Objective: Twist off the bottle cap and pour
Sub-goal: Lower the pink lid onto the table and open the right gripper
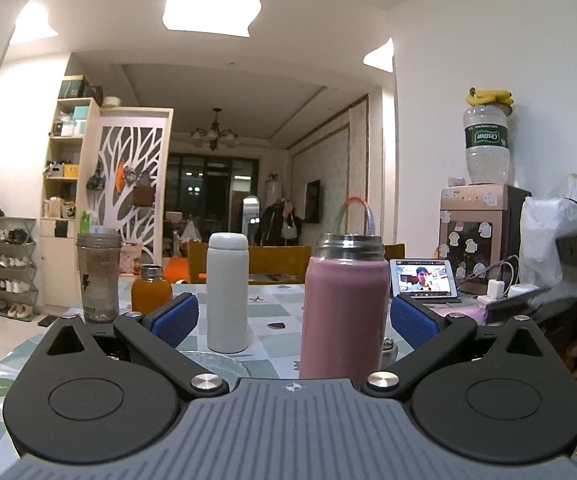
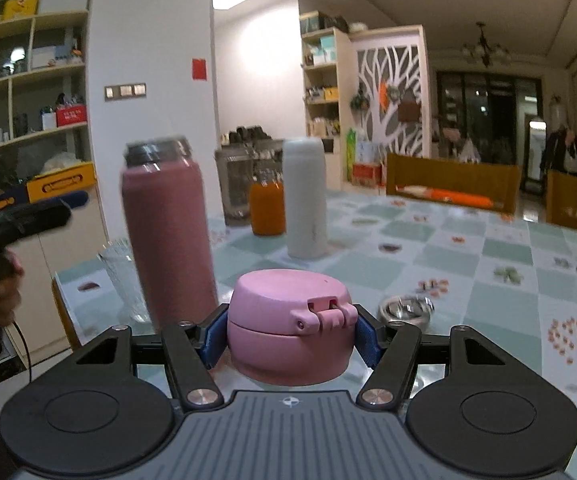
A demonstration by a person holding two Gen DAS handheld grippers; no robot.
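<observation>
A pink flask (image 1: 343, 308) stands upright on the table with its steel neck bare and no cap on. It sits between the fingers of my left gripper (image 1: 294, 320), close to the right blue pad (image 1: 412, 322) and apart from the left one; the gripper is open. In the right wrist view the flask (image 2: 168, 232) stands at the left. My right gripper (image 2: 290, 338) is shut on the pink flip cap (image 2: 290, 326) and holds it just above the table. A clear glass bowl (image 2: 122, 276) stands beside the flask; it also shows in the left wrist view (image 1: 216, 362).
A white flask (image 1: 227, 292), an orange-filled bottle (image 1: 151, 294) and a clear tumbler (image 1: 98, 278) stand farther back on the checked tablecloth (image 2: 428, 264). A small metal ring (image 2: 406, 308) lies right of the cap. A tablet (image 1: 424, 278), chargers and a water dispenser (image 1: 484, 232) are at the right.
</observation>
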